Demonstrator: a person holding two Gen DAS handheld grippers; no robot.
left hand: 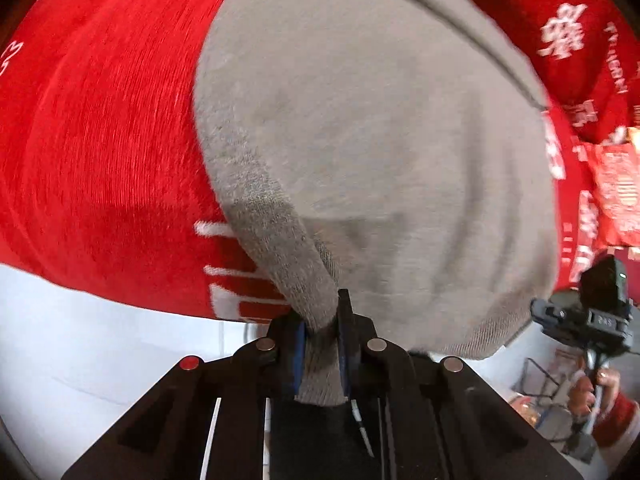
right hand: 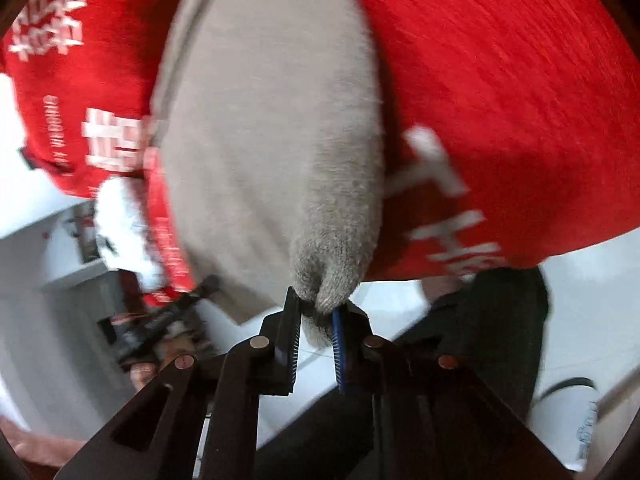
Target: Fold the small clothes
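A small grey knit garment (left hand: 360,140) hangs in the air in front of a person's red sweater. My left gripper (left hand: 322,320) is shut on one corner of it, with a darker ribbed edge pinched between the blue pads. My right gripper (right hand: 318,308) is shut on another corner of the same grey garment (right hand: 272,120). The cloth stretches up and away from both grippers and fills the middle of both views. The right gripper also shows in the left wrist view (left hand: 588,316), held in a hand.
The person's red sweater (left hand: 100,140) with white lettering fills the background close behind the cloth, and shows in the right wrist view (right hand: 500,100) too. A white surface (left hand: 80,340) lies below. Dark trousers (right hand: 500,320) and a white object (right hand: 580,420) are at lower right.
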